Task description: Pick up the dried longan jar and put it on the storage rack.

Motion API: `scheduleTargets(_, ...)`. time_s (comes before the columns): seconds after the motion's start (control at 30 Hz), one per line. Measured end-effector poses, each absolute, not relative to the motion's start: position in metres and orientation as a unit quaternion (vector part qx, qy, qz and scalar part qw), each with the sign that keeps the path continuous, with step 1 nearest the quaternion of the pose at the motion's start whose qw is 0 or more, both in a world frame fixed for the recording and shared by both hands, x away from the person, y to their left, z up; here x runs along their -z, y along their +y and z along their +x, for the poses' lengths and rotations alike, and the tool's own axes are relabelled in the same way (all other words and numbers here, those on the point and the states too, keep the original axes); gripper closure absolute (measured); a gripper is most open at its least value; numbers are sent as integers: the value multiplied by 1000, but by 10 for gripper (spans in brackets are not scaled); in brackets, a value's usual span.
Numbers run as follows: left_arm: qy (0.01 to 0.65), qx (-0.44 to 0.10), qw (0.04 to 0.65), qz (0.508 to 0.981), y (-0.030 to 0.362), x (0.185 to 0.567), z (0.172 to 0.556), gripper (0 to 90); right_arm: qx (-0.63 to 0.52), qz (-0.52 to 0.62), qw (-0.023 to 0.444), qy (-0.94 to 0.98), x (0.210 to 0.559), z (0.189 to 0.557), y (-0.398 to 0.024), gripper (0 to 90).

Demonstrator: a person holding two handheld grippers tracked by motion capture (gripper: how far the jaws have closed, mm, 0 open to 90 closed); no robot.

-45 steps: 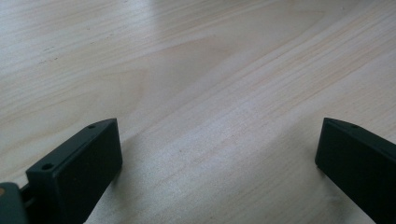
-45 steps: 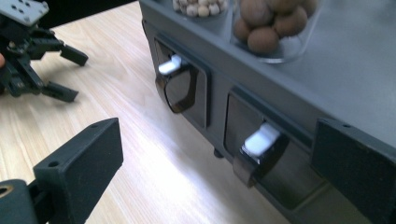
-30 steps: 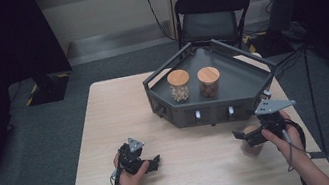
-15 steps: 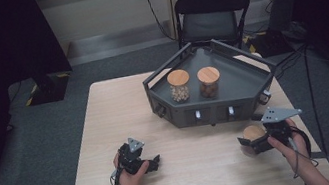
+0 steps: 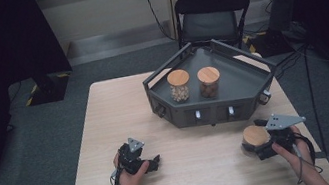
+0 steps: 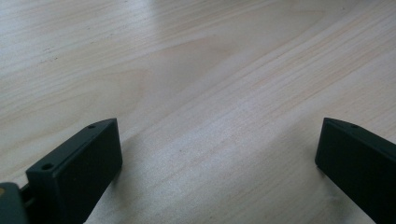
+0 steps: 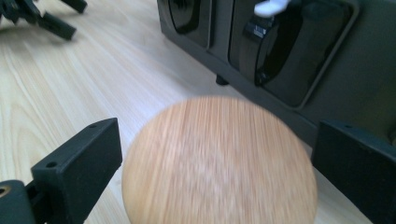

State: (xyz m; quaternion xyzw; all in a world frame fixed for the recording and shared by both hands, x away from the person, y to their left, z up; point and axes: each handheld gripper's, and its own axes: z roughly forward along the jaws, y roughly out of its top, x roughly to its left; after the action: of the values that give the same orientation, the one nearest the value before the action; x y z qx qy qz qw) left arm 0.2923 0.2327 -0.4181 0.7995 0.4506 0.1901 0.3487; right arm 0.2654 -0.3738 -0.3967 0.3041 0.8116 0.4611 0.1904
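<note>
The right gripper (image 5: 262,144) sits at the near right of the table (image 5: 107,127), with the person's right hand (image 5: 296,149) behind it. A jar with a round bamboo lid (image 5: 255,136) stands on the table between its jaws, just in front of the dark grey tray (image 5: 251,80). In the right gripper view, the bamboo lid (image 7: 219,163) lies between the two black jaws, which stand apart; a gap shows on each side of the lid, so the jaws are not clamped on it. Behind the lid, the front wall of the tray (image 7: 355,79) rises close by, with a white latch (image 7: 271,6) near its top edge. The left gripper (image 5: 150,164) rests at the near left of the table, held by the left hand (image 5: 127,172), well apart from the jar. In the left gripper view, its jaws stand wide apart over bare table wood (image 6: 210,93), with nothing between them. Two further jars stand side by side inside the tray: a jar with pale contents (image 5: 179,85) on the left and a jar with dark contents (image 5: 209,82) on the right, each capped with a bamboo lid. A black folding chair (image 5: 212,13) stands beyond the table's far edge.
</note>
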Motion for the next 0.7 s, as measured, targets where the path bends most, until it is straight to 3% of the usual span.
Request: scheduleTargets(0.7,451,-190,349,800,233,418,292,2,-448,313,174,819,412,265,-389,14)
